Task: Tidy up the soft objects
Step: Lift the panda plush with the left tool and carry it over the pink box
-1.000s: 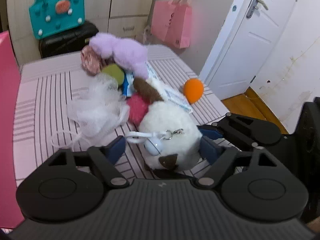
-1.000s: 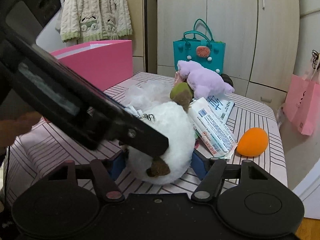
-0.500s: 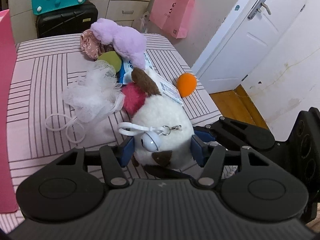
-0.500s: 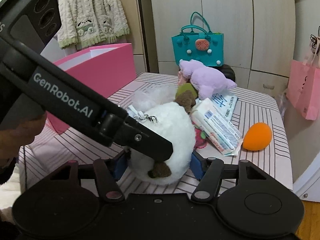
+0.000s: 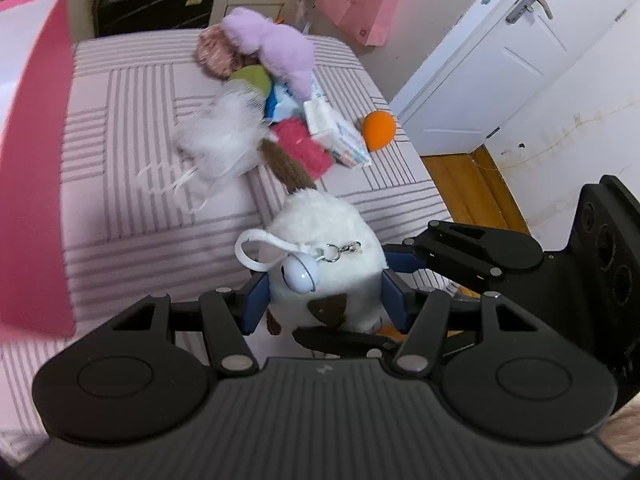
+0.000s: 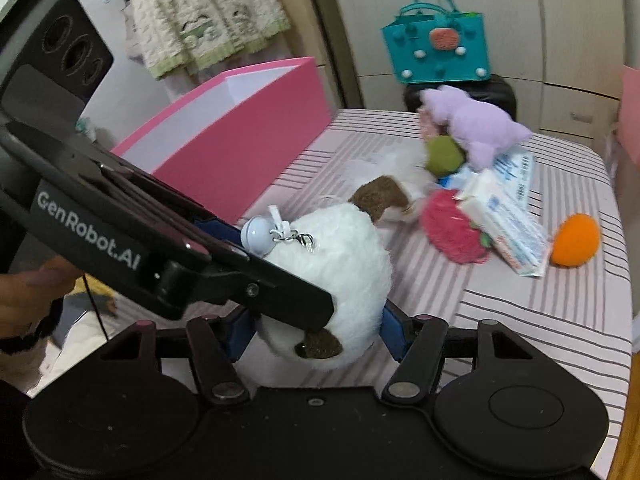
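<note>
Both grippers clamp the white plush (image 5: 324, 240): left gripper (image 5: 324, 300) jaws press its sides, right gripper (image 6: 316, 332) jaws likewise. "GenRobot.AI" reads on the left gripper's side. A second ago the plush lay on the striped desk (image 5: 132, 216); now it is lifted clear, nearer the pink box (image 6: 240, 136).

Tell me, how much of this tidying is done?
Barely begun. The pink box shows only bare white walls; its floor is hidden. In hand: the left gripper and right gripper both squeeze the white plush toy, off the table. Left: the purple plush, red pompom, orange ball, white mesh puff and tissue packs.
</note>
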The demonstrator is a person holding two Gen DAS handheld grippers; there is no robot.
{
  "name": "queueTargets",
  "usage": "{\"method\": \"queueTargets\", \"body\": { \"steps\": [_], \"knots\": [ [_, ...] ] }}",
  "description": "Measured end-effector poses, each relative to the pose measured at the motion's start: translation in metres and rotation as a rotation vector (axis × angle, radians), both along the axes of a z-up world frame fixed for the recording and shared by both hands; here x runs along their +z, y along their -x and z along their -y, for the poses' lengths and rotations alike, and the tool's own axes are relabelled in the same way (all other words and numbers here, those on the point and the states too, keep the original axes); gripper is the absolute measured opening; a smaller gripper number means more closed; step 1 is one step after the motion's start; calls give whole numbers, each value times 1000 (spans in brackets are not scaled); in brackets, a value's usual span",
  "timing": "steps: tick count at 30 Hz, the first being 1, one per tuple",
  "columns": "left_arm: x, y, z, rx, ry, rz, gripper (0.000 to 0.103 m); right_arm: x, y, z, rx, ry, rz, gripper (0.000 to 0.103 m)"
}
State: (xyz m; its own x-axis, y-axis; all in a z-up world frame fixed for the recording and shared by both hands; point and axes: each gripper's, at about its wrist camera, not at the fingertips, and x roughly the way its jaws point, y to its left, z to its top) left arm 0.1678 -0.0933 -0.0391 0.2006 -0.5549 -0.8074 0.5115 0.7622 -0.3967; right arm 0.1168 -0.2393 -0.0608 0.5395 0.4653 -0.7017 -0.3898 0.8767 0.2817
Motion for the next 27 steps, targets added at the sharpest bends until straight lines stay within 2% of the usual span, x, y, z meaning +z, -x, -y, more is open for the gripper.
{"method": "queueTargets", "body": {
  "steps": [4,10,14,19,27],
  "knots": [
    [9,4,-20,32,7,-48,58,13,-2,-16,47,-16,-27,69],
    [29,12,-49,77,-12,-61,58,33,-6,-42,126,-29,-54,69],
    [45,14,-73,132,-5,-78,59,49,-5,-62,181,-9,-5,69],
    [65,20,-100,166,3,-3,59,68,-9,-92,244,25,96,69],
    [92,16,-138,234,9,117,62,97,-46,-124,325,0,143,69]
  ]
}}
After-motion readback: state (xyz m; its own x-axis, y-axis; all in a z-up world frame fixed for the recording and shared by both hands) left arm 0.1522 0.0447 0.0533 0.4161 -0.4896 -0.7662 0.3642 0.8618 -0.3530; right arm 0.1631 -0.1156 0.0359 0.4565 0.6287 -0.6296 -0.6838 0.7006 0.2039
